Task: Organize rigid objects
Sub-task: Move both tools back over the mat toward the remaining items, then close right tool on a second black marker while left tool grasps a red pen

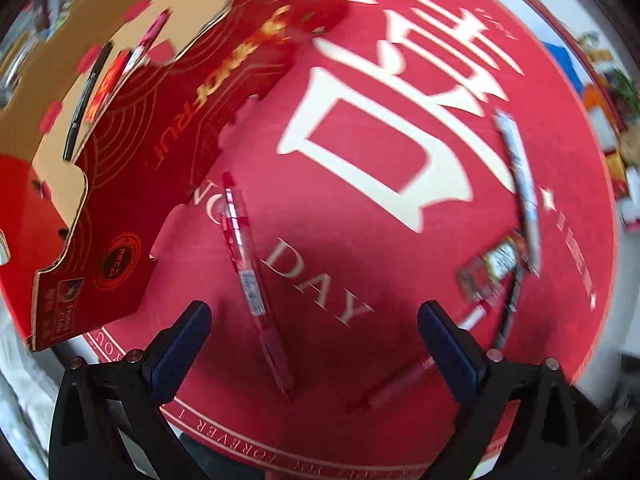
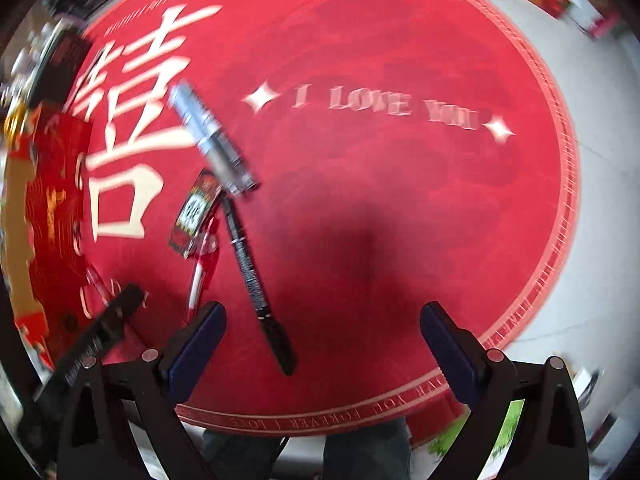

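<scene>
Between the spread fingers of the left hand-held gripper (image 1: 314, 344) a red pen (image 1: 251, 276) lies on the round red mat (image 1: 400, 240), lengthwise along the reach, tip nearest. The right hand-held gripper (image 2: 322, 346), also spread and empty, faces a black pen (image 2: 256, 280). An open red carton (image 1: 132, 128) stands at the mat's left edge.

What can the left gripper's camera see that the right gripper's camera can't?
Only the left wrist view shows the inside of the red cardboard box, where pens already lie, and the clear red pen between the open left gripper fingers.

Only the right wrist view shows the "I LOVE YOU" lettering and the open right gripper.

Both show the round red mat, the black pen, the silver pen and the small red packet.
</scene>
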`<move>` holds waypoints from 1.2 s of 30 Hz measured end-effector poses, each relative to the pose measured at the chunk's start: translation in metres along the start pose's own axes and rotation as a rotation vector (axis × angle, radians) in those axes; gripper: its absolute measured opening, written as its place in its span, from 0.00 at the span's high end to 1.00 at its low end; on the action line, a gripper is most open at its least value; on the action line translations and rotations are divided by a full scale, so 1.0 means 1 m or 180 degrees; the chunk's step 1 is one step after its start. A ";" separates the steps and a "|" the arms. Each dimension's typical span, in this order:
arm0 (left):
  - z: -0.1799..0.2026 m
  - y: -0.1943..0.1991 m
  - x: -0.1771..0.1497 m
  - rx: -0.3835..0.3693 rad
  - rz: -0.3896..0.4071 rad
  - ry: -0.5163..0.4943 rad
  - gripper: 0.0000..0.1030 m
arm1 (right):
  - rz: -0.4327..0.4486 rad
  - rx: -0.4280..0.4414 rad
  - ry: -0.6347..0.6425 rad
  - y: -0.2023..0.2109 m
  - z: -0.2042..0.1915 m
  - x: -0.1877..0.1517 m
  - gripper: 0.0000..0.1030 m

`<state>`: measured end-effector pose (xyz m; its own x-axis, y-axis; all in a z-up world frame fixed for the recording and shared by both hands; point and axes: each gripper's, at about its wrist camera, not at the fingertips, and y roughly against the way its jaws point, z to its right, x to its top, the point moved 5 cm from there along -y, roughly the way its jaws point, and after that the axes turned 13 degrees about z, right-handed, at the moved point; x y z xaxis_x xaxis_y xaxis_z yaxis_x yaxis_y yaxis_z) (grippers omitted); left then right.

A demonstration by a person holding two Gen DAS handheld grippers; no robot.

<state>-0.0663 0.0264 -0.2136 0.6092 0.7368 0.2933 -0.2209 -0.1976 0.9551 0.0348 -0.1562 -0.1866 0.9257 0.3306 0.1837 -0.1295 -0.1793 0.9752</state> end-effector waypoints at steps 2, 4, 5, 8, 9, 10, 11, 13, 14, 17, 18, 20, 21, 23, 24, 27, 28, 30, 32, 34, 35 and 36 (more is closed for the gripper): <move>-0.003 -0.005 0.000 0.0050 -0.0008 0.0050 0.00 | -0.0005 -0.0002 0.0189 -0.008 -0.009 -0.002 0.05; -0.007 -0.011 -0.002 0.0071 -0.0032 0.0107 0.00 | 0.0019 -0.0006 0.0343 -0.014 -0.016 -0.004 0.05; -0.009 -0.012 -0.004 0.0071 -0.0041 0.0132 0.00 | 0.0048 -0.0013 0.0419 -0.016 -0.019 -0.004 0.05; -0.013 -0.017 -0.006 0.0114 -0.0049 0.0186 0.00 | 0.0045 -0.0001 0.0557 -0.023 -0.026 -0.006 0.26; -0.014 -0.017 -0.006 0.0132 -0.0025 0.0175 0.00 | 0.0006 0.0035 0.0598 -0.026 -0.029 -0.007 0.37; -0.014 -0.017 -0.006 0.0151 -0.0007 0.0159 0.00 | -0.0032 0.0073 0.0625 -0.029 -0.031 -0.009 0.42; -0.014 -0.017 -0.006 0.0149 0.0014 0.0147 0.00 | -0.0009 0.0053 0.0657 -0.029 -0.032 -0.009 0.42; -0.013 -0.016 -0.007 0.0149 0.0045 0.0139 0.00 | 0.0034 0.0048 0.0779 -0.028 -0.037 -0.012 0.43; -0.013 -0.016 -0.007 0.0153 0.0057 0.0149 0.00 | 0.0046 0.0020 0.0848 -0.028 -0.039 -0.013 0.43; -0.008 -0.014 -0.007 0.0182 0.0137 0.0212 0.00 | 0.0080 -0.0037 0.1023 -0.027 -0.043 -0.017 0.43; -0.009 -0.013 -0.008 0.0194 0.0183 0.0246 0.00 | 0.0083 -0.0036 0.1044 -0.026 -0.044 -0.018 0.43; -0.007 -0.010 -0.013 0.0208 0.0256 0.0265 0.00 | 0.0070 -0.0039 0.1064 -0.025 -0.044 -0.019 0.43; -0.005 -0.009 -0.014 0.0209 0.0268 0.0267 0.00 | 0.0061 -0.0044 0.1068 -0.025 -0.044 -0.018 0.43; -0.003 -0.007 -0.017 0.0237 0.0258 0.0317 0.00 | 0.0056 -0.0056 0.1069 -0.025 -0.048 -0.017 0.44; -0.005 -0.004 -0.024 0.0234 0.0261 0.0312 0.00 | 0.0060 -0.0052 0.1088 -0.024 -0.049 -0.018 0.47; 0.008 -0.006 -0.023 0.0198 0.0256 0.0220 0.01 | 0.0078 -0.0021 0.1265 -0.029 -0.070 -0.023 0.79; 0.011 -0.006 -0.022 0.0175 0.0251 0.0160 0.01 | 0.0047 -0.0015 0.1329 -0.029 -0.073 -0.025 0.90; 0.018 -0.004 -0.022 0.0129 0.0212 0.0032 0.04 | -0.0041 0.0076 0.1278 -0.028 -0.073 -0.028 0.90; 0.025 0.001 -0.022 0.0077 0.0208 -0.0103 0.15 | -0.0034 0.0116 0.1203 -0.024 -0.070 -0.028 0.90; 0.034 0.010 -0.024 -0.0012 0.0236 -0.0356 0.44 | -0.0006 0.0160 0.1121 -0.016 -0.065 -0.026 0.90; 0.039 0.013 -0.025 -0.0069 0.0220 -0.0505 0.54 | 0.0008 0.0179 0.1081 -0.013 -0.063 -0.025 0.90; 0.042 0.016 -0.027 -0.0121 0.0188 -0.0619 0.80 | 0.0024 0.0190 0.1046 -0.008 -0.061 -0.023 0.90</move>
<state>-0.0542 -0.0232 -0.2048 0.7290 0.5852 0.3550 -0.2870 -0.2095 0.9347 -0.0071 -0.1058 -0.1915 0.7593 0.6085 0.2304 -0.1059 -0.2338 0.9665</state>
